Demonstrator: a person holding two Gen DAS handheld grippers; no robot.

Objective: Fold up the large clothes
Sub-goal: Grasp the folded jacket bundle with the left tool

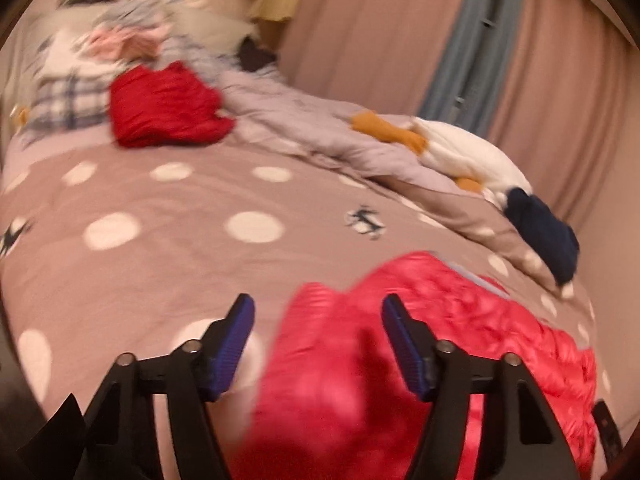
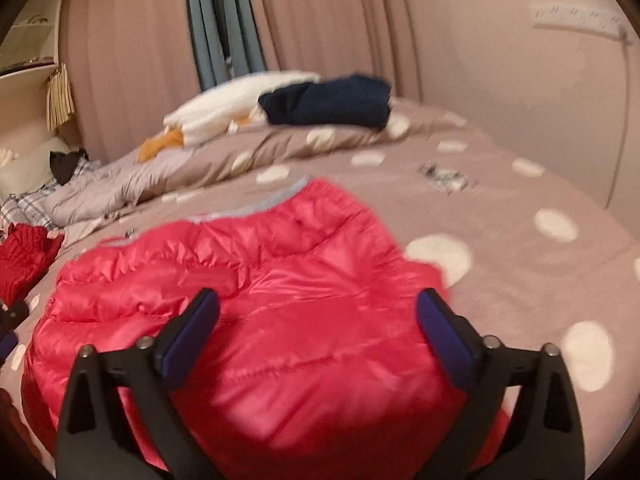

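Observation:
A pink-red puffer jacket [image 1: 460, 336] lies spread on the dotted bedspread [image 1: 168, 248], with a grey lining edge at its far side. It fills the middle of the right wrist view [image 2: 280, 304]. My left gripper [image 1: 318, 308] is open above the jacket's left edge, holding nothing. My right gripper [image 2: 318, 304] is open wide above the jacket's right part, holding nothing. Both views are blurred.
A darker red garment [image 1: 164, 108] lies crumpled at the far end, also in the right wrist view [image 2: 24, 256]. A folded navy garment [image 2: 328, 100], a white and orange plush [image 1: 460, 148], a rumpled lilac duvet [image 1: 304, 128] and checked pillows [image 1: 68, 100] line the far side. Curtains [image 2: 320, 20] hang behind.

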